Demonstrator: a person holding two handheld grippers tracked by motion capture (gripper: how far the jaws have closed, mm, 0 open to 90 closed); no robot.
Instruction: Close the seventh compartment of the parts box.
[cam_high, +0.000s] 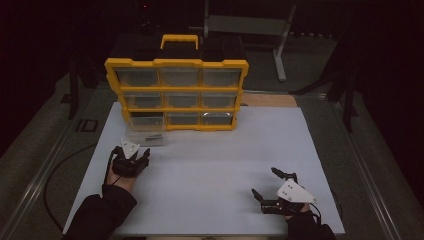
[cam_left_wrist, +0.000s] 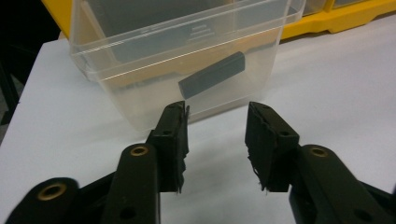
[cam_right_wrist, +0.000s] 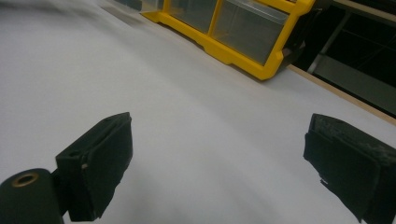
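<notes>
The white bench (cam_high: 210, 170) carries everything here. At its 12 o'clock edge stands the yellow organiser (cam_high: 177, 92), upright on its side with a handle on top, so that its 3 rows of 3 clear drawers face the person and can be slid straight out toward them. The bottom row's slot at 9 o'clock looks darker than its neighbours, probably because its drawer is out, though the high view is too dim to be sure.

Just in front of that slot, at about 10 o'clock on the bench, sits a clear plastic drawer (cam_left_wrist: 182, 60), apart from the organiser and resting flat. It seems placed there so its contents can be reached from above. Inside it lies a dark flat bar (cam_left_wrist: 212, 74), tilted across the floor of the drawer; this looks like the thing in play.

The left claw (cam_left_wrist: 217, 135) hovers low over the bench just short of the drawer's near wall, aimed squarely at it, its 2 padded jaws parted with nothing between them. That line-up suits either a pinch on the drawer wall or a reach over the rim for the bar.

The right claw (cam_right_wrist: 219, 163) rests at about 5 o'clock on the bench, well apart from drawer and organiser, its jaws spread wide and empty over bare surface. It appears parked out of the way, leaving the left hand (cam_high: 120, 182) room to work.
</notes>
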